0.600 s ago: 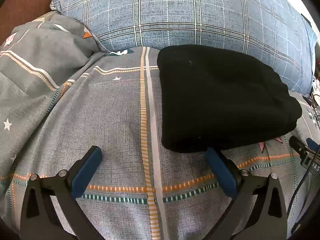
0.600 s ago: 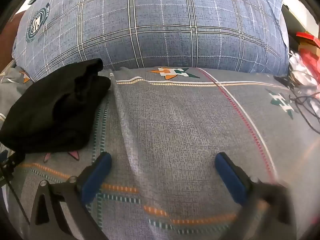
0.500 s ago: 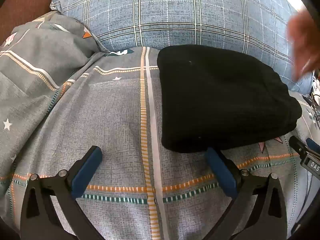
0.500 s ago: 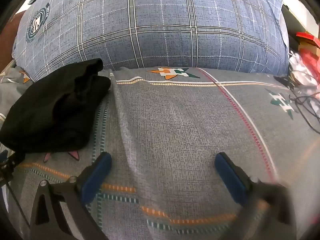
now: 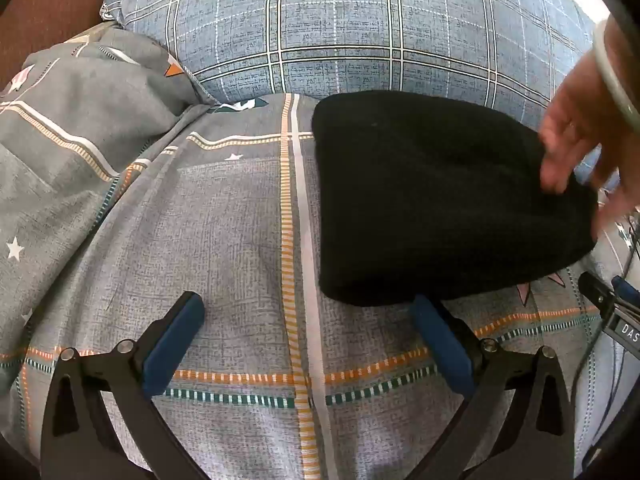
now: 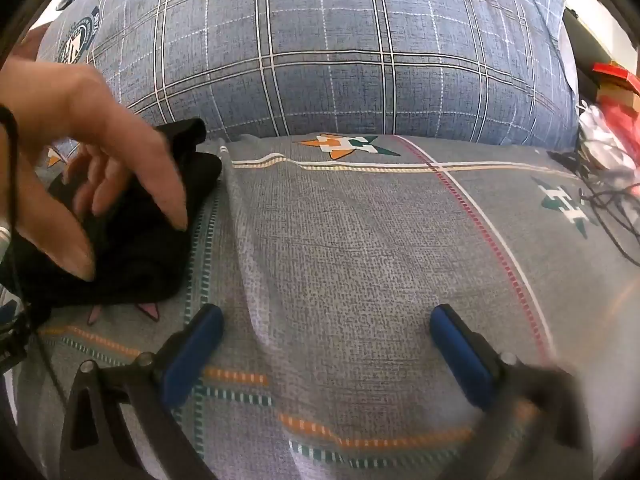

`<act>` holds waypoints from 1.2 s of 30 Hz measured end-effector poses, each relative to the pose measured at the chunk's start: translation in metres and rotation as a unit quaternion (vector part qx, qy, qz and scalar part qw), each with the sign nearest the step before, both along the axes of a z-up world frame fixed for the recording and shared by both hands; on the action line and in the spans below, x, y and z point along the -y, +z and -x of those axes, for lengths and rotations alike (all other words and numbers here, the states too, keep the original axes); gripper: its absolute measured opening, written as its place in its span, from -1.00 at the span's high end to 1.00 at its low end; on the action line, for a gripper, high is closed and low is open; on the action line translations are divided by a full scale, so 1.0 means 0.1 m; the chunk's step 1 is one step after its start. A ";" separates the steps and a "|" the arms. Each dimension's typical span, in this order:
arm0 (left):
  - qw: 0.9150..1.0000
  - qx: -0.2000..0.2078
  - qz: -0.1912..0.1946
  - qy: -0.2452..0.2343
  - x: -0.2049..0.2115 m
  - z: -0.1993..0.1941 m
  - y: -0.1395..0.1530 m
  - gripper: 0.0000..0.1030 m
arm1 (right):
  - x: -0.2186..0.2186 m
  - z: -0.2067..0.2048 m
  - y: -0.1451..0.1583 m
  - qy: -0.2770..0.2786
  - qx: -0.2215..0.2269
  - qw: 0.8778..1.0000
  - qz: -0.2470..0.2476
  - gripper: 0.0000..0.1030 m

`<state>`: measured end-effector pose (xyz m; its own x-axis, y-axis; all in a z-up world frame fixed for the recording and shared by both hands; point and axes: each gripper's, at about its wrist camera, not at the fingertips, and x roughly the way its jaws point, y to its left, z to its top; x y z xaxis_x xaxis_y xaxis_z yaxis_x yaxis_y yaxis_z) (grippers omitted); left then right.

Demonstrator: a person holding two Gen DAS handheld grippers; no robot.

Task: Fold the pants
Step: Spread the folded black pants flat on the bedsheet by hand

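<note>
The black pants (image 5: 432, 200) lie folded into a thick bundle on the grey patterned bedsheet (image 5: 224, 224). A bare hand (image 5: 580, 136) reaches in from the right and touches their far right edge. My left gripper (image 5: 306, 308) rests open just in front of the bundle, with its right fingertip (image 5: 424, 308) at the bundle's near edge and nothing between the fingers. In the right wrist view the same pants (image 6: 136, 248) sit at the left under the hand (image 6: 80, 168). My right gripper (image 6: 326, 320) stands open over bare sheet to their right.
A large blue plaid pillow (image 5: 360, 28) lies along the back. A bunched grey duvet (image 5: 68, 128) rises at the left. Cables (image 6: 608, 208) and red and white items (image 6: 616, 120) lie at the right edge of the bed.
A bare hand has come in from the right and now rests on the folded pants. Both grippers have stayed where they were, open.
</note>
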<state>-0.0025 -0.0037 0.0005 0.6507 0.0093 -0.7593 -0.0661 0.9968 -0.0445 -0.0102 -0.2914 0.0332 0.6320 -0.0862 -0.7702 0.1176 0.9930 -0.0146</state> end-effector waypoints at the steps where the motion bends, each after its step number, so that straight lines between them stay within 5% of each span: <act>1: 1.000 0.000 0.000 0.000 0.00 0.00 0.00 -1.00 | 0.00 0.00 0.00 0.000 0.000 1.000 0.000 -0.99; 36: 1.000 0.000 0.001 0.000 -0.03 -0.01 -0.01 -1.00 | 0.01 0.02 0.00 0.000 0.001 1.000 0.000 -0.99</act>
